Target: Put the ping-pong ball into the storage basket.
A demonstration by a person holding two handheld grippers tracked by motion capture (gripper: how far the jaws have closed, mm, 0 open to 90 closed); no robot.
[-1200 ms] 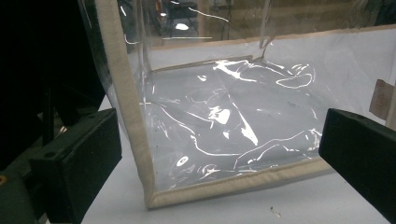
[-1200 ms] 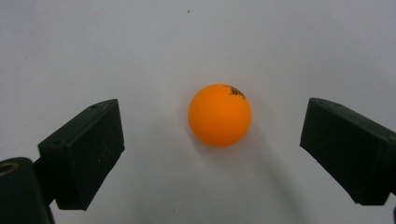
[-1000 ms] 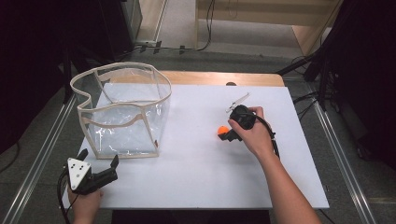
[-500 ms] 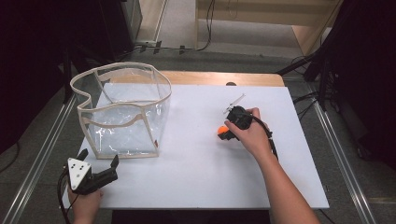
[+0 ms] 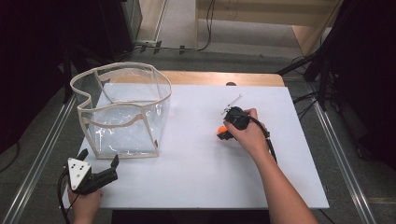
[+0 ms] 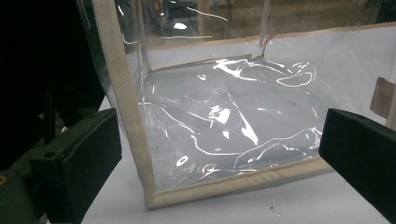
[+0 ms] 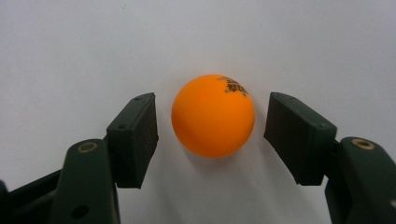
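An orange ball (image 7: 213, 115) with dark print lies on the white table, between the two jaws of my right gripper (image 7: 210, 126). The jaws stand open, a small gap on each side of the ball. In the high view the ball (image 5: 221, 130) peeks out beside the right gripper (image 5: 226, 132), right of centre. A clear plastic bag with cream trim (image 5: 122, 112) stands open at the left. My left gripper (image 5: 99, 161) sits open near the front left corner, just short of the bag's front edge (image 6: 224, 184).
The white table top (image 5: 196, 177) has a wooden strip along its far edge. A small thin white object (image 5: 233, 101) lies just beyond the right gripper. Metal rails run along both sides of the table.
The right gripper has shifted slightly forward around the orange ball. The left gripper and the bag have not moved.
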